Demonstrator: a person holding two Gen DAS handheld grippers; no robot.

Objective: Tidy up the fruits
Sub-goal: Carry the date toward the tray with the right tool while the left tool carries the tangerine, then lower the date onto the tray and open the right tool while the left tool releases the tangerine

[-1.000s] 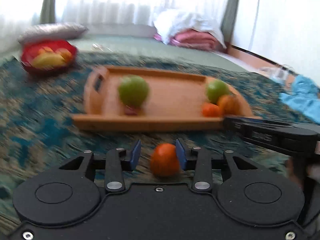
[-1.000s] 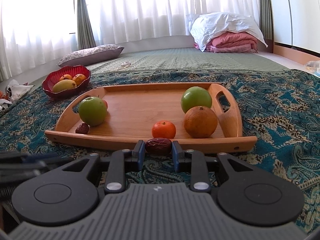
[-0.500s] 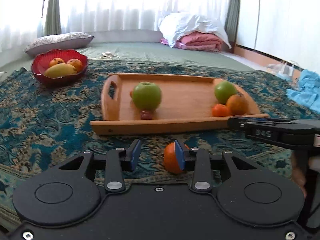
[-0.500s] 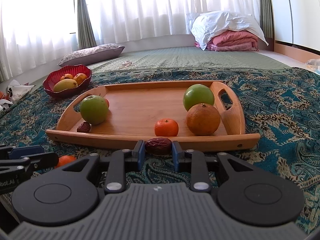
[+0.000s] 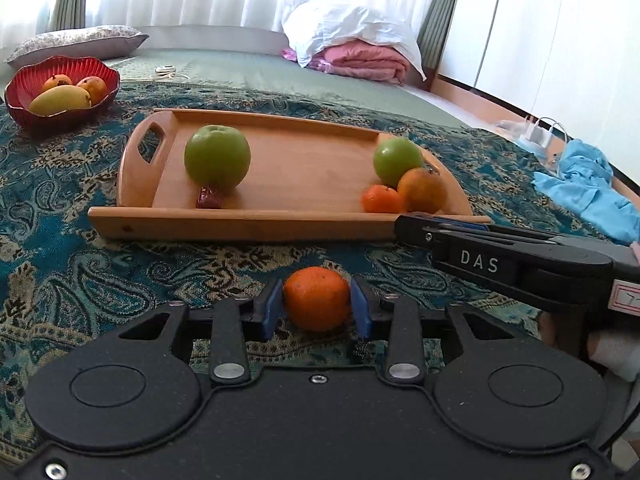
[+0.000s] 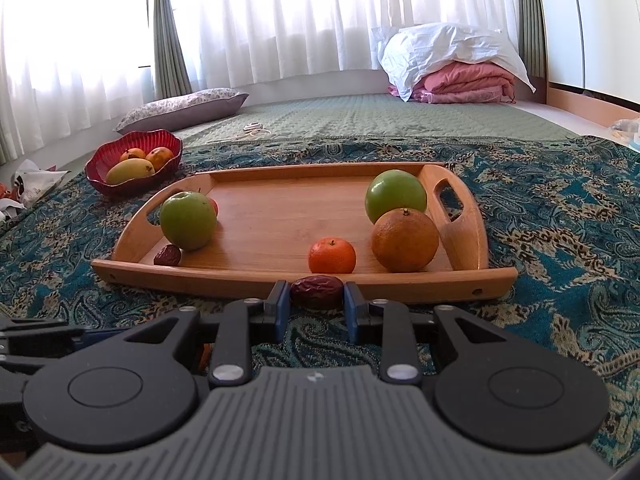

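Note:
My left gripper (image 5: 316, 304) is shut on a small orange mandarin (image 5: 317, 298), held just above the patterned cloth in front of the wooden tray (image 5: 240, 222). My right gripper (image 6: 316, 300) is shut on a dark red date (image 6: 317, 291) at the tray's near edge (image 6: 280, 284). The tray holds two green apples (image 6: 188, 220) (image 6: 395, 194), a large orange (image 6: 404, 240), a small mandarin (image 6: 332, 256) and a date (image 6: 168, 255) beside the left apple.
A red bowl (image 6: 132, 168) with a mango and other fruit stands left of the tray. The right gripper's body (image 5: 512, 256) reaches in from the right in the left wrist view. A blue cloth (image 5: 588, 188) lies at far right. Folded bedding (image 6: 460, 76) lies behind.
My left gripper has swung left and steadied, and its fingers have closed from loose around the mandarin to gripping it. My right gripper keeps the date and has edged slightly toward the tray.

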